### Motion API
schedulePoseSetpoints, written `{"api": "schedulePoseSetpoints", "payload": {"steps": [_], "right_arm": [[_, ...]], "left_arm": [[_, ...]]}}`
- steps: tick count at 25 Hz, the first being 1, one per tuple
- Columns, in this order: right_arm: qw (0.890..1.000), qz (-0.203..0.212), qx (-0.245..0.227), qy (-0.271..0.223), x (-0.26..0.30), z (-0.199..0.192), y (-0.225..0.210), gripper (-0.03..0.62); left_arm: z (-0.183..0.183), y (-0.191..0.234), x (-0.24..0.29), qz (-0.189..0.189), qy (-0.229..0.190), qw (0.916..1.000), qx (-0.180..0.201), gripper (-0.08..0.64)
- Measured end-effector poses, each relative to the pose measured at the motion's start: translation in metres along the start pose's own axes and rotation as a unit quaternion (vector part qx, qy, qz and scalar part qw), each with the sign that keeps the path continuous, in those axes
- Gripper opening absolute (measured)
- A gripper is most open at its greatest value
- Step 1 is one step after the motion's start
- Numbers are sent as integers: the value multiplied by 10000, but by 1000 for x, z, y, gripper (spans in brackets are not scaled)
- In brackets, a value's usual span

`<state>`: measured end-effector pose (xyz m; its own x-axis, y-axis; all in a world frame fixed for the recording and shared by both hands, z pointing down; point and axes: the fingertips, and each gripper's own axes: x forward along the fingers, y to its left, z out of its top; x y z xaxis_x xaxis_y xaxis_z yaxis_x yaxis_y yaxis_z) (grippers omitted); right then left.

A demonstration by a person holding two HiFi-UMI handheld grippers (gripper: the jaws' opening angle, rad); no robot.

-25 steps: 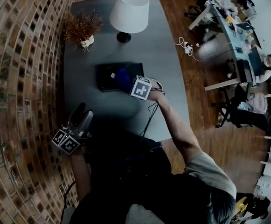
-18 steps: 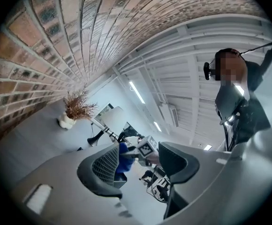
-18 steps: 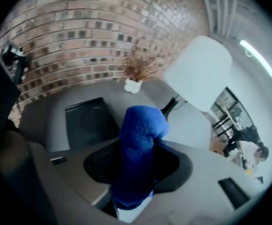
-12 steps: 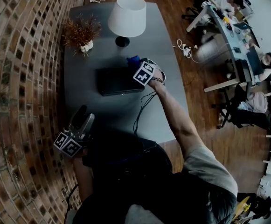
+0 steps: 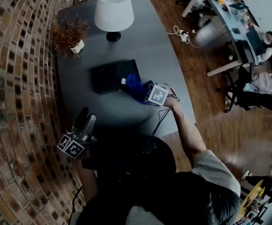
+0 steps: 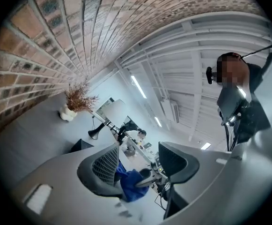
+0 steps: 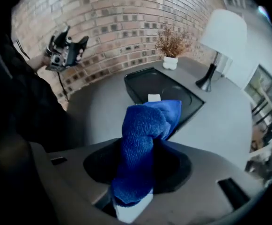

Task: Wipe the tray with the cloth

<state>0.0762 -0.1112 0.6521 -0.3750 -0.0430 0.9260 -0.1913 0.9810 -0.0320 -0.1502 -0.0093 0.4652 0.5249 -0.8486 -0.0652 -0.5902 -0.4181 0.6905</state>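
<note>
- Right claw [image 7: 136,164] is pinched hard on the blue cloth [image 7: 144,135]. The cloth is bunched into a thick roll and sticks out past the tips.
- The cloth hangs at the right end of the black tray [image 5: 105,76], over its near right corner. I can't tell if it's touching.
- The tray sits mid tabletop [image 5: 126,111], with the lamp [image 5: 113,11] and the dried plant [image 5: 66,34] beyond it.
- Left claw [image 6: 136,165] is part spread with nothing in it. It's parked off the tabletop's near left edge and doing no work.
- Judgement: wipe is under way.
- The roll gives a small contact patch, so lay the free end flat and press down.
- Run overlapping strokes right to left and take in the rim corners.
- A light tray may skate, so brace its left rim with the left claw.
</note>
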Motion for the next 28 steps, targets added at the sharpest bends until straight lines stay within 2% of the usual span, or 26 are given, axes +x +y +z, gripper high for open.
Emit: {"api": "schedulePoseSetpoints", "payload": {"steps": [2,3,5,7,8,9,10,11,13,14,15,17,20,21,22,23,24,25,27,28], "right_arm": [[9975,442,478,-286,-6,-23,3,181],[9948,436,789,-482,-13,-31,-7,181],[9835,-89,1530,-966,-29,-38,-56,181],[9614,-936,2137,-1459,-38,-37,-124,181],[9508,-1310,2282,-1637,-38,-32,-154,181],[9456,-1563,2265,-1733,-33,-25,-176,181],[9489,-1659,2051,-1732,-24,-14,-187,181],[9596,-1617,1623,-1633,-12,-2,-187,181],[9826,-1388,215,-1215,15,18,-163,181],[9850,-1312,-574,-964,23,22,-149,181],[9813,-1264,-1244,-744,27,21,-136,181],[9693,-1046,-2177,-471,25,9,-111,177],[9520,-99,-3058,-48,20,-29,-54,175],[9512,171,-3082,19,18,-41,-41,175],[9569,250,-2893,-21,16,-46,-41,175],[9672,88,-2536,-132,12,-45,-55,176],[9769,-282,-2102,-250,6,-39,-80,176],[9823,-766,-1680,-329,1,-31,-110,175],[9802,-1611,-1091,-364,-4,-12,-165,176],[9781,-1815,-944,-368,0,-2,-181,176]], "left_arm": [[-4,-3,6,-35,110,9999,-5,255],[-5,-4,8,-36,162,9999,-6,255],[-7,-3,12,-7,220,9998,-23,255],[-9,-4,17,23,233,9997,-57,255],[-9,-4,20,22,242,9997,-57,255],[-10,-6,23,6,268,9996,-42,255],[-12,-9,27,-22,315,9995,-25,255],[-13,-12,30,-51,361,9993,-4,255],[-13,-18,36,-81,440,9990,20,255],[-13,-21,38,-81,479,9988,25,255],[-13,-21,40,-78,512,9987,36,255],[-14,-20,44,-63,543,9985,38,255],[-22,-13,50,10,615,9981,-48,255],[-25,-7,51,56,633,9979,-91,255],[-28,-1,52,122,632,9978,-141,255],[-29,6,54,207,616,9977,-198,255],[-31,15,56,307,591,9974,-257,255],[-32,24,59,418,564,9970,-314,255],[-37,44,63,659,523,9955,-431,255],[-42,55,65,782,515,9943,-505,255]]}}
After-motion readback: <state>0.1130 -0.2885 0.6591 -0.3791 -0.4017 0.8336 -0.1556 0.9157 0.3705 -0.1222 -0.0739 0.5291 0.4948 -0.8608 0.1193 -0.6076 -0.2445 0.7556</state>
